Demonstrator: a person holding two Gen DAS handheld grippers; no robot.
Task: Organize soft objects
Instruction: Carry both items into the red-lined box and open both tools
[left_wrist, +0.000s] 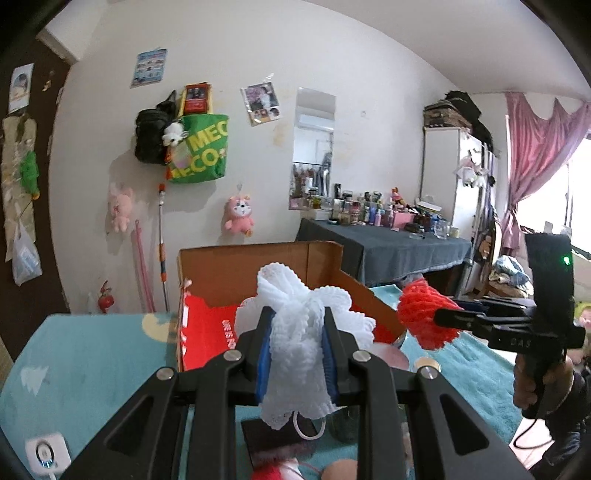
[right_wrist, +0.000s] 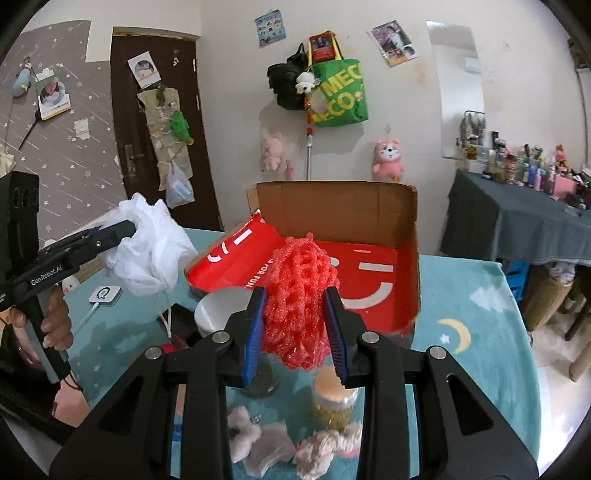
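We grip a white foam net in our left claw and a red foam net in our right claw, both clenched tight. Both nets hang above the teal surface, the open cardboard box at twelve o'clock.

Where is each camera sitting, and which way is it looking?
Left wrist view: sits on the left tongs, which squeeze a white foam net; looks ahead at the cardboard box; the person's other hand shows at the right.
Right wrist view: sits on the right tongs, which squeeze a red foam net; faces the same box; a hand shows at the left.
Shared: box, both nets, the green bag on the wall.
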